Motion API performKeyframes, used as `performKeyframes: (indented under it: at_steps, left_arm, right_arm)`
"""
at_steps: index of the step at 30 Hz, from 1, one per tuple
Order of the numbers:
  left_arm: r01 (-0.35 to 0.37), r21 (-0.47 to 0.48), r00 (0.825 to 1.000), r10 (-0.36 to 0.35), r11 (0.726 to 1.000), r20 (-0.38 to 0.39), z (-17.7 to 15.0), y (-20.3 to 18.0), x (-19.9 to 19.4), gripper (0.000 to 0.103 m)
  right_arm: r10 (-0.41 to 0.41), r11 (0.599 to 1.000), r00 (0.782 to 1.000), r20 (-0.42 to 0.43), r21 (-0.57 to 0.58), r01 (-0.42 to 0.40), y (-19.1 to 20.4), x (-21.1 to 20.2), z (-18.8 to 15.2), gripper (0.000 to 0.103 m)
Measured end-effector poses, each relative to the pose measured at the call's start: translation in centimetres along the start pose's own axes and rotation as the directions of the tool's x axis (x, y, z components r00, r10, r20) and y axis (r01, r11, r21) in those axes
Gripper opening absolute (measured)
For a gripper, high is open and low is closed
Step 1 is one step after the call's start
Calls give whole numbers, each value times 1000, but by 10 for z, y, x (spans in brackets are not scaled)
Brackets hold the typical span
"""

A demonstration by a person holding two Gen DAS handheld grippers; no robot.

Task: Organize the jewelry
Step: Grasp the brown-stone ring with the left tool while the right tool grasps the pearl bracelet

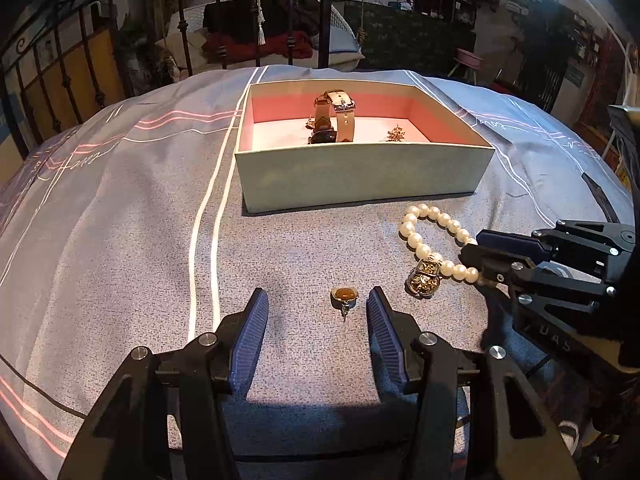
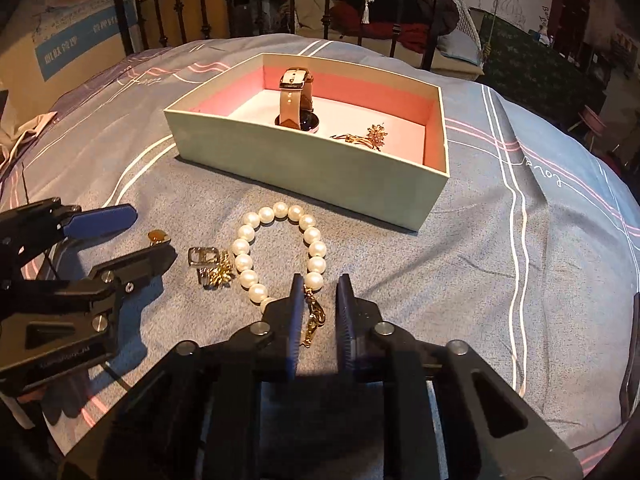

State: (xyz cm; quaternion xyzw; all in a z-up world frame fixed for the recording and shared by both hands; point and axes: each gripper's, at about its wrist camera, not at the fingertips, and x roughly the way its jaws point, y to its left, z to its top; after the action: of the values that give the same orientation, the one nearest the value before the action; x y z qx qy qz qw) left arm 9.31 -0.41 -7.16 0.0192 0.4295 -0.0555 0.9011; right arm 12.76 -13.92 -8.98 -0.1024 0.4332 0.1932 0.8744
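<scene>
My left gripper (image 1: 316, 312) stands half open around the amber ring (image 1: 344, 297) on the bedspread (image 1: 120, 200), pads not touching it. My right gripper (image 2: 318, 300) has narrowed on the pearl bracelet (image 2: 280, 248) clasp, just before the box (image 2: 304, 168) holding a watch (image 2: 294, 100).

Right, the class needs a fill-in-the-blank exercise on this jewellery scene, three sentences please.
The watch stands inside the ___.
The bracelet on the bedcover is strung with white ___.
The amber earring lies between the open fingers of the ___ gripper.
Missing: box; pearls; left.
</scene>
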Motion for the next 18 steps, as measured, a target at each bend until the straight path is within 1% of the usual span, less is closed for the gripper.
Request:
performKeyframes:
  at_steps: [2, 7, 8, 9, 10, 11, 12, 15, 18]
  left_arm:
    - [0, 0, 1000, 0, 1000, 1, 0, 0, 0, 51]
    - [1, 11, 1000, -1, 1000, 7, -1, -1, -1, 51]
    - [0, 15, 1000, -1, 1000, 12, -1, -2, -1, 47]
    - [-1, 24, 1000, 1, 1000, 18, -1, -3, -2, 40]
    - [-7, 31, 1000, 6, 999, 24, -2, -4, -3, 36]
    - [-5, 36, 1000, 4, 999, 29, -2, -6, -4, 25]
    - [15, 43, 1000, -16, 999, 27, -2, -7, -4, 13]
    - [20, 48, 999, -21, 999, 34, -2, -8, -6, 13]
    - [49, 14, 997, -49, 999, 54, -1, -2, -12, 13]
  right_arm:
    - [3, 1000, 1000, 14, 2, -3, -2, -5, -8, 10]
    - [28, 998, 995, 92, 56, -33, -8, -22, -25, 10]
    - [31, 998, 994, 109, 56, -37, -8, -25, -28, 10]
    - [26, 998, 992, 120, 57, -33, -8, -28, -29, 10]
    - [23, 998, 992, 128, 59, -31, -8, -30, -29, 10]
    - [26, 997, 990, 137, 62, -34, -8, -33, -29, 10]
    - [24, 997, 989, 148, 63, -34, -8, -35, -29, 10]
    - [20, 997, 984, 180, 66, -32, -9, -42, -26, 10]
    - [12, 997, 976, 218, 67, -27, -9, -52, -21, 10]
